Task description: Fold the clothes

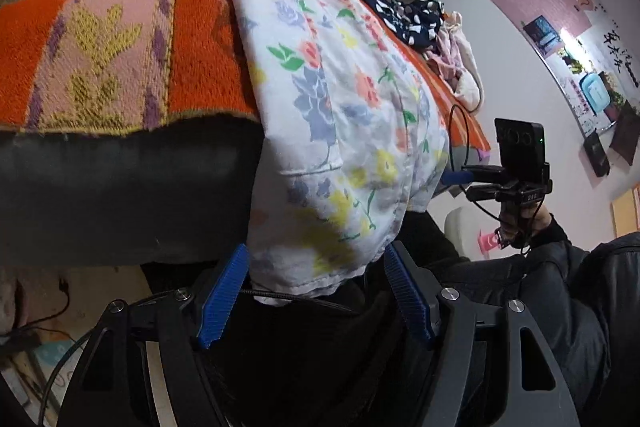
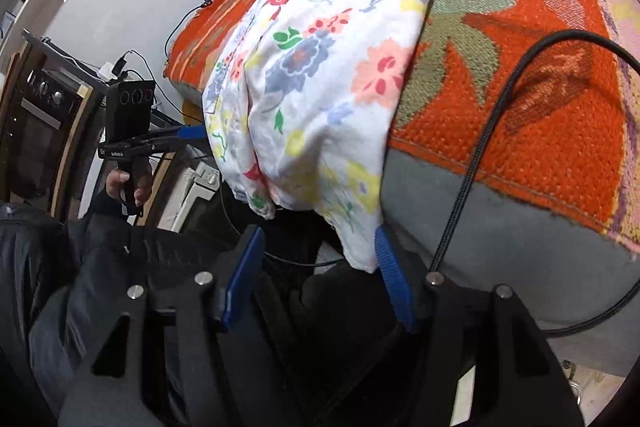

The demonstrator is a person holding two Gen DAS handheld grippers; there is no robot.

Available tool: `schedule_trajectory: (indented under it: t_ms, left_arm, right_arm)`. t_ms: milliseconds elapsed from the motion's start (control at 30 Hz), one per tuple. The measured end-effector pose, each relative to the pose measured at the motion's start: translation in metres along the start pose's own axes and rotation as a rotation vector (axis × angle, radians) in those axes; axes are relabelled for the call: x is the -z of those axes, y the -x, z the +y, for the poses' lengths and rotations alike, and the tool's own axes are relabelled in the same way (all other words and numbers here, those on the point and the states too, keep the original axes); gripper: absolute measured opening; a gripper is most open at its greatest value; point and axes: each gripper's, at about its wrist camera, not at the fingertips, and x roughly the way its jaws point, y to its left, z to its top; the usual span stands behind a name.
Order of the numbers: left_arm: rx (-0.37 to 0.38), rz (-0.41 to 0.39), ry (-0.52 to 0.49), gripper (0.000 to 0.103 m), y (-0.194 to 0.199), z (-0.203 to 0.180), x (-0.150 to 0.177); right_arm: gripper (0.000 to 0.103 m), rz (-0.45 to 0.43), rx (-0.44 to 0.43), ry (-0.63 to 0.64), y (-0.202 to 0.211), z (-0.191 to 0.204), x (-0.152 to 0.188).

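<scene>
From the left wrist, the floral garment (image 1: pixel 332 99) lay along the orange blanket (image 1: pixel 100 27), its hem spilling over the bed edge toward six o'clock. The left gripper (image 1: pixel 316 291) stood released, blue pads either side of that hem, not pinching. The worry: closing too low would catch only the bottom layer and leave the rest sagging.

From the right wrist, the right gripper (image 2: pixel 320 279) was parted too, the garment's corner hanging just by its three o'clock pad. A black cable (image 2: pixel 480 147) trailed across the blanket at two o'clock; it could snag or drag cloth during a lift.
</scene>
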Motion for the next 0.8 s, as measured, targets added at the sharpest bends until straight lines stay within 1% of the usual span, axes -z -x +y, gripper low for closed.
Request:
schedule_trajectory:
  t_ms: [100, 167, 200, 267, 367, 433, 467, 533, 567, 600, 633, 667, 700, 733, 800]
  left_arm:
    - [-0.018, -0.014, 0.011, 0.070, -0.007, 0.007, -0.006]
    - [0.028, -0.057, 0.036, 0.070, -0.007, 0.012, -0.013]
    - [0.047, -0.066, 0.043, 0.070, -0.009, 0.014, -0.015]
    - [0.057, -0.032, 0.030, 0.070, -0.020, 0.015, -0.017]
    - [0.080, 0.049, 0.013, 0.070, -0.039, 0.012, -0.012]
    - [0.112, 0.067, 0.001, 0.070, -0.046, 0.009, -0.009]
    - [0.135, 0.059, 0.007, 0.070, -0.045, 0.008, -0.009]
    - [0.181, 0.042, 0.018, 0.069, -0.044, 0.007, -0.009]
    - [0.200, 0.030, 0.027, 0.065, -0.042, 0.005, -0.010]
    - [0.218, 0.020, 0.032, 0.057, -0.039, 0.005, -0.010]
    - [0.231, 0.008, 0.037, 0.054, -0.034, 0.004, -0.009]
    - [0.246, -0.003, 0.046, 0.051, -0.030, 0.005, -0.009]
    - [0.271, -0.013, 0.062, 0.043, -0.027, 0.005, -0.009]
    - [0.297, -0.024, 0.077, 0.040, -0.023, 0.004, -0.008]
    - [0.359, -0.051, 0.102, 0.039, -0.013, 0.000, -0.008]
  right_arm:
    - [0.056, -0.018, 0.017, -0.033, -0.002, -0.005, 0.000]
    - [0.055, -0.032, 0.023, -0.046, -0.003, -0.009, 0.000]
    - [0.055, -0.036, 0.022, -0.051, -0.005, -0.010, 0.001]
    - [0.055, -0.037, 0.020, -0.054, -0.008, -0.010, 0.000]
    - [0.056, -0.023, 0.019, -0.039, -0.013, -0.010, 0.000]
    - [0.056, -0.012, -0.004, -0.044, -0.019, -0.013, -0.001]
    - [0.055, -0.006, -0.018, -0.049, -0.022, -0.015, -0.002]
    - [0.047, 0.001, -0.051, -0.067, -0.028, -0.019, -0.004]
    - [0.033, -0.001, -0.071, -0.086, -0.031, -0.022, -0.005]
    - [0.015, -0.005, -0.088, -0.105, -0.033, -0.025, -0.005]
    - [0.008, -0.008, -0.107, -0.123, -0.034, -0.027, -0.005]
    - [0.007, -0.011, -0.127, -0.140, -0.033, -0.029, -0.003]
    - [0.007, -0.014, -0.147, -0.158, -0.033, -0.031, -0.002]
    - [0.007, -0.022, -0.173, -0.172, -0.031, -0.031, 0.000]
    - [0.007, -0.046, -0.235, -0.196, -0.023, -0.028, 0.002]
